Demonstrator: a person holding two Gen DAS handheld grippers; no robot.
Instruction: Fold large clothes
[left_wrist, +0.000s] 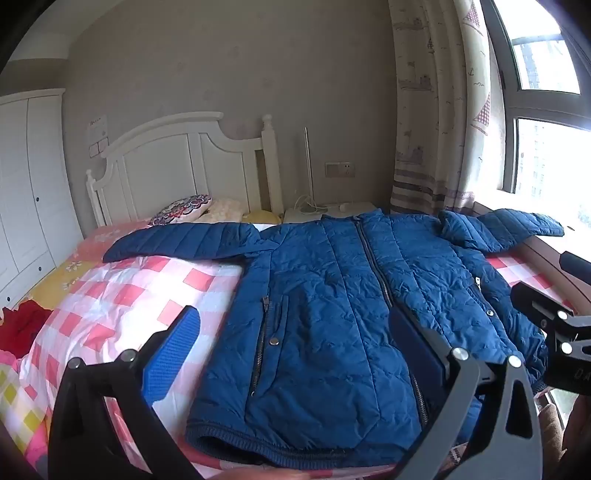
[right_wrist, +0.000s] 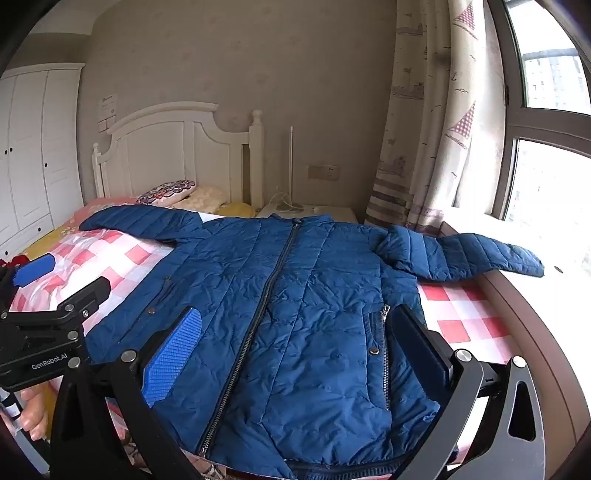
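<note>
— Looking at a blue jacket (left_wrist: 332, 295) spread face up on the checked bed (left_wrist: 122, 295), zipped, collar toward twelve o'clock, hem toward six.

— Any fold made yet?

— None visible. Both sleeves out flat: left sleeve (left_wrist: 181, 240) reaching toward nine o'clock, right sleeve (right_wrist: 472, 254) toward three, its cuff lying over the window ledge (right_wrist: 535, 295). Body uncreased apart from quilting wrinkles. Judged as the very start, or just before the first fold.

— And the grippers?

— Left gripper (left_wrist: 291, 339) with fingers well apart, nothing between them but air above the jacket's lower left half. Right gripper (right_wrist: 295, 347) likewise wide, straddling the zip low on the front, not clamped on cloth. Hard to say whether either hovers or touches; no pinch of fabric seen in either view.

— So what remains?

— Practically everything, by the look of it: bringing each sleeve in across the chest, then doubling the body, hem to collar or side to side. Probably starting with a sleeve, given how far both stick out.

— Anything in the way?

— Pillow (left_wrist: 181, 210) up near eleven o'clock by the headboard, well apart from the jacket. Red cloth (left_wrist: 22, 328) at nine o'clock at the bed's edge, also apart. Puffy quilted filling likely to spring back, so folds may need pressing flat.
</note>
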